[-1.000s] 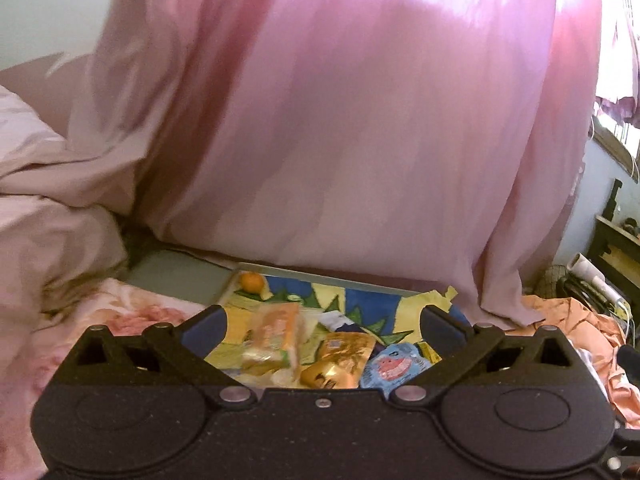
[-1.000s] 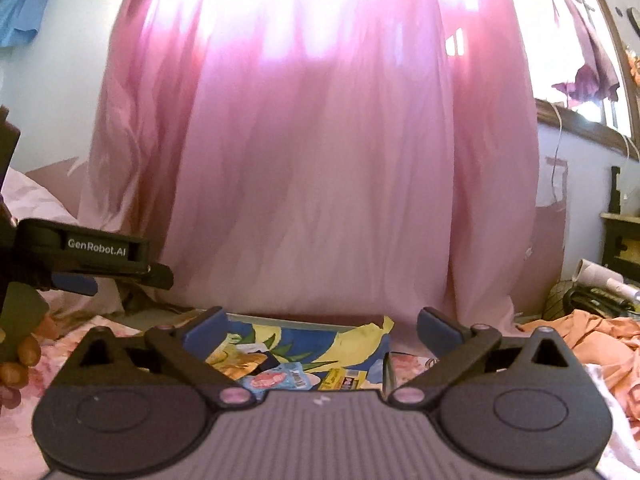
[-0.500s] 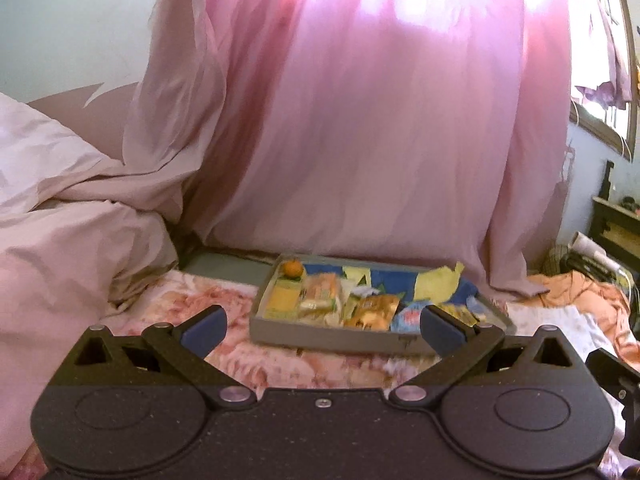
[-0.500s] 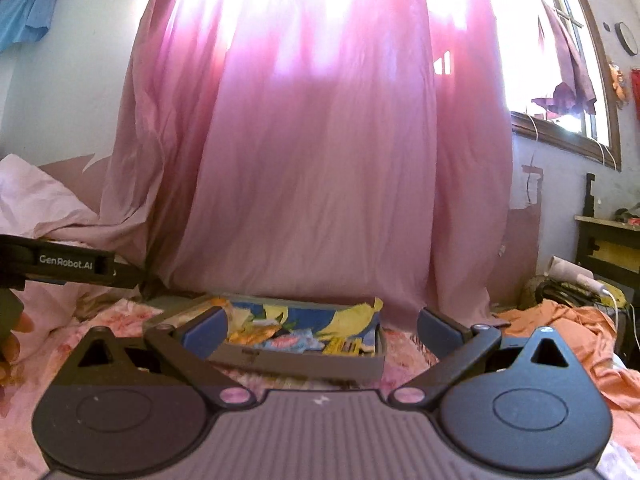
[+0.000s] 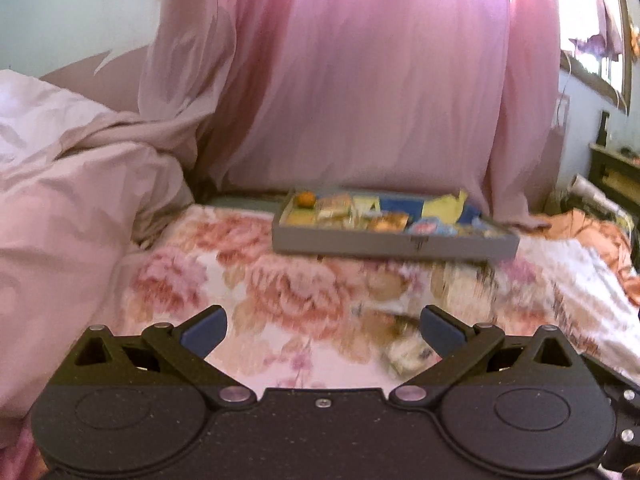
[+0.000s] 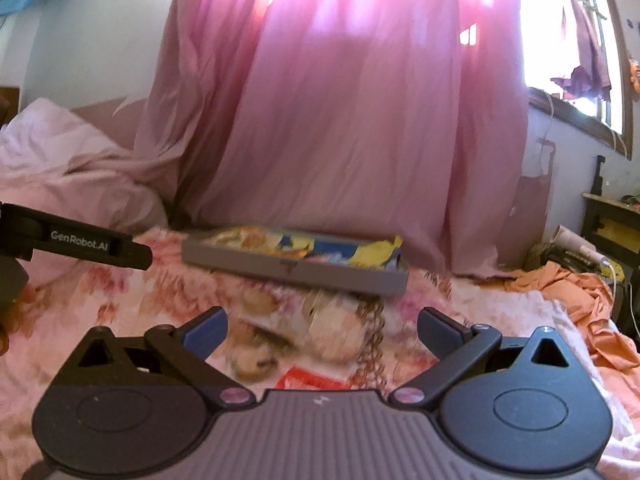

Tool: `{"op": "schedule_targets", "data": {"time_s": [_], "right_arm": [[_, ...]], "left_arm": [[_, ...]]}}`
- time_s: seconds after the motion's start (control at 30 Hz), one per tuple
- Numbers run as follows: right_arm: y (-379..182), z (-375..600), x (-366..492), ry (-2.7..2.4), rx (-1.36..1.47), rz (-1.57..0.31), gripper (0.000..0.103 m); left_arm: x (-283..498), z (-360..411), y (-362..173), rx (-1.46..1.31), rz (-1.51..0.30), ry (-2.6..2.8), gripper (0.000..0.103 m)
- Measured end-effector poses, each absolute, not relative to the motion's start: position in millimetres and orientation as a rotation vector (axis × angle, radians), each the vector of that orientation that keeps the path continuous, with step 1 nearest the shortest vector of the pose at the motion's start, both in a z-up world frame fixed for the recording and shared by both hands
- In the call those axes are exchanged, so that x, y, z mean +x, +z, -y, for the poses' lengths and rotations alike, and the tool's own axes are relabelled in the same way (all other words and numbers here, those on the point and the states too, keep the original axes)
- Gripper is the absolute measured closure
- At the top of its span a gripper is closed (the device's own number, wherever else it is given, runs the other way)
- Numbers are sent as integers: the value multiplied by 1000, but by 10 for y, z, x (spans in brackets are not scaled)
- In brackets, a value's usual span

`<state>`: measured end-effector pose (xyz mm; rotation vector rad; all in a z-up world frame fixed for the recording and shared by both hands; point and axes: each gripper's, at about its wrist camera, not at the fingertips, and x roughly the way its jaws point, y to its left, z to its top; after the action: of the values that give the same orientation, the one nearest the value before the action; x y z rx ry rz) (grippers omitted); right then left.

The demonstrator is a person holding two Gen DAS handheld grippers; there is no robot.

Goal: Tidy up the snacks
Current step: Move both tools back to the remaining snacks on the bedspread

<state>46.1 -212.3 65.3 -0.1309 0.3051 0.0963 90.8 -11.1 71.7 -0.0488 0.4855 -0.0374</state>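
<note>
— Snacks sit in the flat gray tray [image 5: 394,245] on the flowery bed sheet [image 5: 280,288], in front of the pink curtain [image 5: 360,80]. See the little orange [image 5: 304,199] in its corner?

— Yes! What do the claws hold?

— Nothing. The left claw [image 5: 323,326] is wide apart and empty. The right claw [image 6: 322,326] is wide apart too, over a blurry red packet [image 6: 316,378].

— Did they move?

— Both pulled back. A second ago the tray was right under them; now it is well away.

— And the bedding?

— Soft, pink and crumpled [image 5: 72,184].
</note>
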Motion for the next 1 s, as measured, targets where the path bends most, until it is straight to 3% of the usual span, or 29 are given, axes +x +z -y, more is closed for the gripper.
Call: {"op": "schedule_targets", "data": {"time_s": [1.0], "right_arm": [[-88,2018,670,96,-148,-610,0]], "left_arm": [[1139,95,-123,63,-724,-40,1]]}}
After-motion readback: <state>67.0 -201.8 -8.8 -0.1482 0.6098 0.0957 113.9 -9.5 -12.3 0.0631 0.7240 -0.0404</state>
